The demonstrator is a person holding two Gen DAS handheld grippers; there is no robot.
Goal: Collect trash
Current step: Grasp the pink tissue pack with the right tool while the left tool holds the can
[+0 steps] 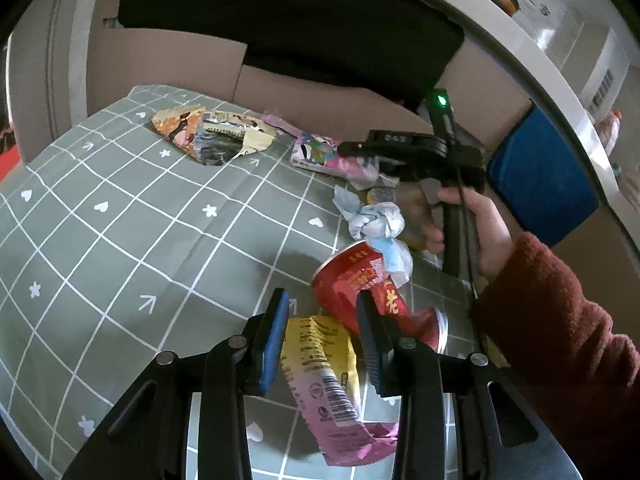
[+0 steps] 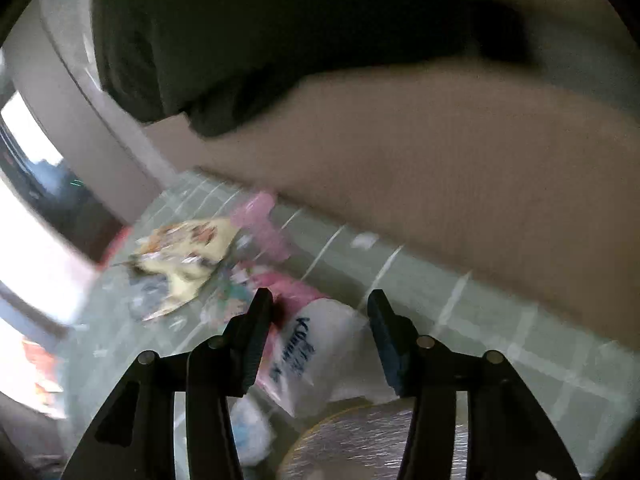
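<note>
Left wrist view is giving the clearest look. The left gripper (image 1: 322,336) is hanging partly spread over a yellow and pink wrapper (image 1: 334,392); the wrapper is sitting between the jaws, but I can't tell if the pads are actually pressing on it. Just beyond it a crushed red can (image 1: 360,292) is lying on its side on the green grid tablecloth (image 1: 120,220). This view is also showing the right hand (image 1: 480,228) in a rust-red sleeve, gripping the other tool's handle over a clump of crumpled tissue (image 1: 376,220). Farther back, a torn snack bag (image 1: 212,132) and a pink packet (image 1: 320,152) are lying near the cloth's far edge, right against a cardboard box (image 1: 168,64) with a black bag (image 1: 280,20) lining it (can't see what's inside). The whole left half of the cloth is sitting open, so plenty of room there.

Right wrist view is blurry. The right gripper (image 2: 320,340) is standing wide apart, pinching nothing, with a white wrapper with blue lettering (image 2: 320,352) lying below and between the fingers. Only this view is showing that, plus a shiny foil lid (image 2: 360,440) at the bottom. The snack bag (image 2: 188,256) is lying off to the left, and the box wall (image 2: 440,160) is running close along the right side.
</note>
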